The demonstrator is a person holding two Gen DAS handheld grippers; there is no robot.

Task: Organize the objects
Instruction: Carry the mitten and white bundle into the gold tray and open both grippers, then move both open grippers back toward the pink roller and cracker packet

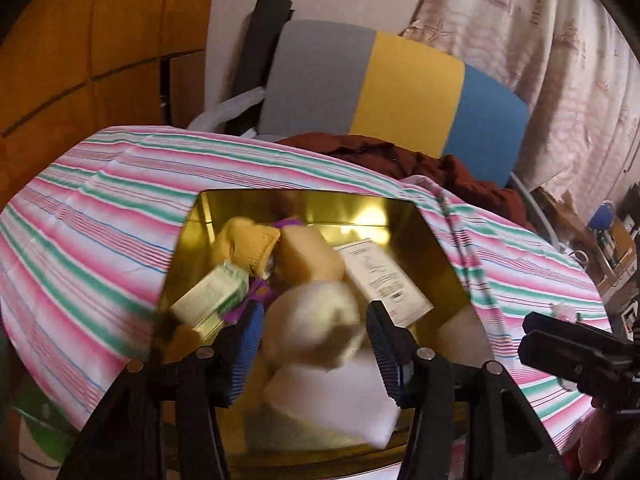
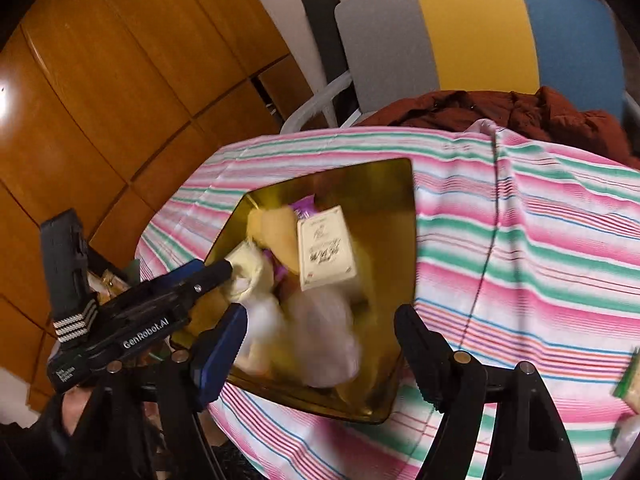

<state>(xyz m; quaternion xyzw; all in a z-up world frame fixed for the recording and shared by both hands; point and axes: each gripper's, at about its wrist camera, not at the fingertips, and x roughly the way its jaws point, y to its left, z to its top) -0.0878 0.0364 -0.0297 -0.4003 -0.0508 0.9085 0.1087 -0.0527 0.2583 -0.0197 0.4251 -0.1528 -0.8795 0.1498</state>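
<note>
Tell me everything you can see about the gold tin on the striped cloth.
The gold tin is a squarish, open container with a shiny, mirror-like metal inside and rounded corners. It sits on the striped cloth with no lid in view. It is crowded with things: a white printed box lying tilted on top, a green and white box, something purple, and soft pale bundles too blurred to name. The left gripper hangs over its near side, jaws open.
</note>
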